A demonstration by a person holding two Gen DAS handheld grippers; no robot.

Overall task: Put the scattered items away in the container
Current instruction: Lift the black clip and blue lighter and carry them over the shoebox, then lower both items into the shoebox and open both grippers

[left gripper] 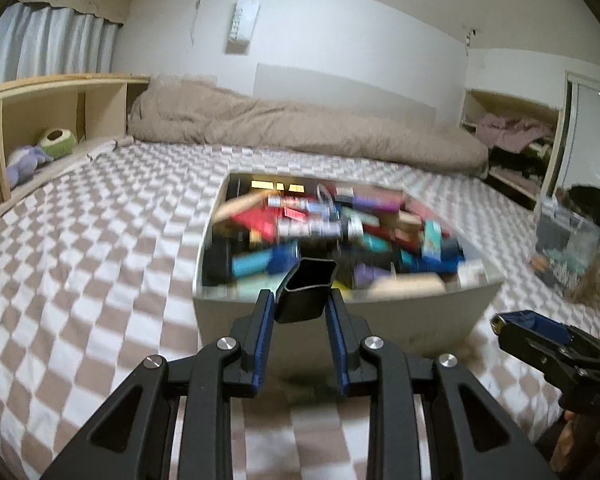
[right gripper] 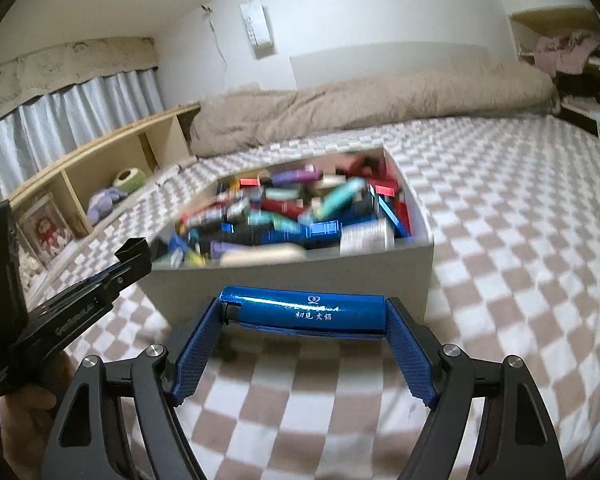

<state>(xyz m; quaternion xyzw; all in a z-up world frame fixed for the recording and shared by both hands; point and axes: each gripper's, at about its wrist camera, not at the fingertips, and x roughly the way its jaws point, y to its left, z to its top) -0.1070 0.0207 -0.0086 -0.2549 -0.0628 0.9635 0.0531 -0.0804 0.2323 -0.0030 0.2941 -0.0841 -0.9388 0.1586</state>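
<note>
Left wrist view: the left gripper (left gripper: 302, 300) is seen clenched on a small black open-ended case (left gripper: 306, 294), which is held between the blue pads (left gripper: 262, 344) just at the near wall of the white container (left gripper: 340, 320). The container stands on the checkered bedspread (left gripper: 80, 260) and is already heaped with coloured boxes and tubes (left gripper: 332, 232), blurred here. At the far right of the frame the right gripper (left gripper: 518, 322) is seen from the side with a blue item in its grasp. The step in hand is judged to be the carry to the box: the black case is held close to the rim but is not yet over the pile.

Right wrist view: the right gripper (right gripper: 304, 316) is clamped on the ends of a blue cylindrical case (right gripper: 304, 312), held crosswise with white lettering showing on its face. It hangs just short of the near wall of the container (right gripper: 300, 272), above the bedspread (right gripper: 520, 240). At the left the left gripper (right gripper: 134, 254) is seen near the container's left corner, the black case at its tip.

Both items are judged ready for deposit. The next move calls for each gripper to be raised over the rim and brought above the heap before the fingers are released; since the box is nearly full, a flat spot should be chosen so that nothing rolls back out.
</note>
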